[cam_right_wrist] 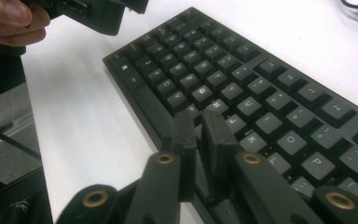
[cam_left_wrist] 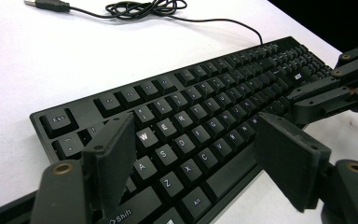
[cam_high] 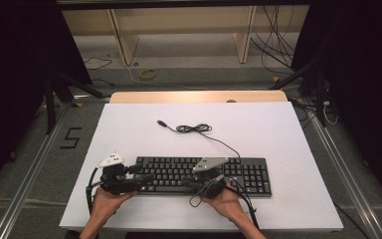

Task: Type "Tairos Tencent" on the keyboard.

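Note:
A black keyboard (cam_high: 204, 174) lies on the white table top (cam_high: 129, 129), its cable running back to a loose coil (cam_high: 194, 128) and a USB plug (cam_high: 161, 122). My left gripper (cam_high: 142, 178) hovers at the keyboard's left end. In the left gripper view its jaws (cam_left_wrist: 196, 128) stand wide open over the letter keys (cam_left_wrist: 186, 126) with nothing between them. My right gripper (cam_high: 193, 183) sits over the middle of the keyboard's front edge. In the right gripper view its jaws (cam_right_wrist: 200, 123) are shut and hold nothing, just above the keys (cam_right_wrist: 223, 84).
The white table top has bare room behind and to both sides of the keyboard. Beyond its far edge are a wooden strip (cam_high: 199, 96), a wooden shelf frame (cam_high: 179, 30) and floor cables (cam_high: 278, 35). Metal rails (cam_high: 30, 174) run along both sides.

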{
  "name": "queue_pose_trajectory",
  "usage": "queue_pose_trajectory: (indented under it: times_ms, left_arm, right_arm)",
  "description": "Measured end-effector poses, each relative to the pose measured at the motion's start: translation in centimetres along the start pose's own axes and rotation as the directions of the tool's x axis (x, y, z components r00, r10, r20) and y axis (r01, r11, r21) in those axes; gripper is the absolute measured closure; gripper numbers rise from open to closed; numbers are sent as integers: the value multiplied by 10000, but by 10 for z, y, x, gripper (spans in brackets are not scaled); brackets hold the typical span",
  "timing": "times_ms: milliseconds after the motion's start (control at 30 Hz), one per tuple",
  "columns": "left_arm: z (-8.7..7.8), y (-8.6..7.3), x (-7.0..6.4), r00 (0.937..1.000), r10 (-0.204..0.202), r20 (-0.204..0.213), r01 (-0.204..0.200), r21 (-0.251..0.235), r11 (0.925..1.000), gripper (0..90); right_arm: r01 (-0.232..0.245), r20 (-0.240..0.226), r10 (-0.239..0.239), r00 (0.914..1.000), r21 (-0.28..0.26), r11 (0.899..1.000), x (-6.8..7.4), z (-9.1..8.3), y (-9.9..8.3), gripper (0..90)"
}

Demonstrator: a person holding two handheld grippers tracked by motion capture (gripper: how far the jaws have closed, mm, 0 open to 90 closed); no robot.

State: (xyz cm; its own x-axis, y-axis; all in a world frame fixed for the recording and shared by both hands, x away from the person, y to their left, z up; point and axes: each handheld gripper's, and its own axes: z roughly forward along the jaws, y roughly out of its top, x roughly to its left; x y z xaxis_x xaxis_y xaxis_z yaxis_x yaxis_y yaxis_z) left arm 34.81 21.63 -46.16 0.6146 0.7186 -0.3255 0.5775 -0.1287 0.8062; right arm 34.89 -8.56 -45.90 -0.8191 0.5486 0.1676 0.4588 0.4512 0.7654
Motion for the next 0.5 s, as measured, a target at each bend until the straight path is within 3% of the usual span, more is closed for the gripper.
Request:
queue_pose_trajectory:
  times_ms: [500]
  left_arm:
    - [-3, -4, 2, 10000, -69, 36, 69, -31, 10000, 285]
  right_arm:
    - [203, -34, -202, 9998, 428, 9989, 4, 16, 4, 900]
